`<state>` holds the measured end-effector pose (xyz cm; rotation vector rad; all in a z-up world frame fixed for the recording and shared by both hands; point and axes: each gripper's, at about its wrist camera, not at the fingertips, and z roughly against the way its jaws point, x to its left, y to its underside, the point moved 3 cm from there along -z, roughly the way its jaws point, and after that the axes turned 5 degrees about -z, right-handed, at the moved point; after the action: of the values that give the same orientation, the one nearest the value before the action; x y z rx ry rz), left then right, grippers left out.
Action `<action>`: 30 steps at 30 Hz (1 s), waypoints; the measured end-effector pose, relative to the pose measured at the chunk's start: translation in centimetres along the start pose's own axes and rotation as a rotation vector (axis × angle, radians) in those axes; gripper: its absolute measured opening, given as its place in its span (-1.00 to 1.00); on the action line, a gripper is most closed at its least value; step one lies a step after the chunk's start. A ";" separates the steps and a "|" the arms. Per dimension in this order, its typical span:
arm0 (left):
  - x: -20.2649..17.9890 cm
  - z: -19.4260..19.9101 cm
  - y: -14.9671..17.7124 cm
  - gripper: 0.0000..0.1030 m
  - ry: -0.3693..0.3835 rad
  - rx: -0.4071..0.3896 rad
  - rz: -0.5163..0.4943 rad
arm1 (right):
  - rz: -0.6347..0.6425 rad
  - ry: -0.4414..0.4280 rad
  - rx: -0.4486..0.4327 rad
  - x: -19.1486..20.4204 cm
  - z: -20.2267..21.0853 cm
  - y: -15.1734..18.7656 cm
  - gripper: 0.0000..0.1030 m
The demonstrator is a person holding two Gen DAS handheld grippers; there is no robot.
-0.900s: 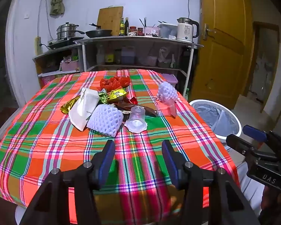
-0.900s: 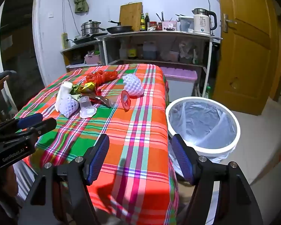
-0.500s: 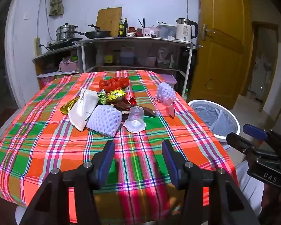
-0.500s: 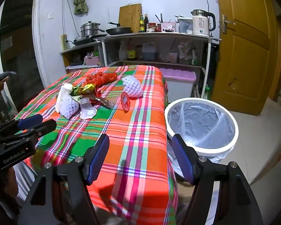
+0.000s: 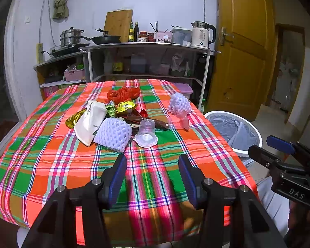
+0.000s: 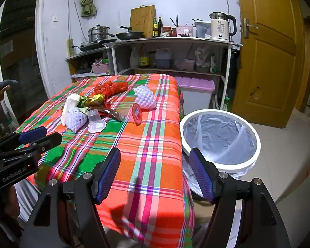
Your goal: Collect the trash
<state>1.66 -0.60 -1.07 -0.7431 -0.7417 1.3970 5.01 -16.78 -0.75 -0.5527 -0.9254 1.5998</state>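
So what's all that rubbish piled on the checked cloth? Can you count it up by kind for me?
White foam fruit nets: 2
Clear plastic cups: 2
Red plastic bag: 1
White paper pouch: 1
Shiny snack wrappers: at least 3, overlapping, so the exact number is unclear
Total: at least 9 pieces

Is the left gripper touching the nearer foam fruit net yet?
Apart. The left wrist view shows bare tablecloth between the open left gripper and the foam fruit net.
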 end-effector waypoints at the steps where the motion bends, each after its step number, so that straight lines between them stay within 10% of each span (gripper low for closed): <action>1: 0.0 0.0 0.0 0.00 0.002 0.000 -0.001 | 0.000 0.000 0.000 0.0 0.0 0.0 0.35; 30: -0.7 0.6 -0.1 0.00 0.020 -0.008 -0.008 | -0.004 0.005 -0.008 -0.3 0.8 -0.2 0.35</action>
<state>1.19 -1.32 -0.65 -0.7588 -0.7339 1.3782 4.59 -17.24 -0.12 -0.5597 -0.9292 1.5908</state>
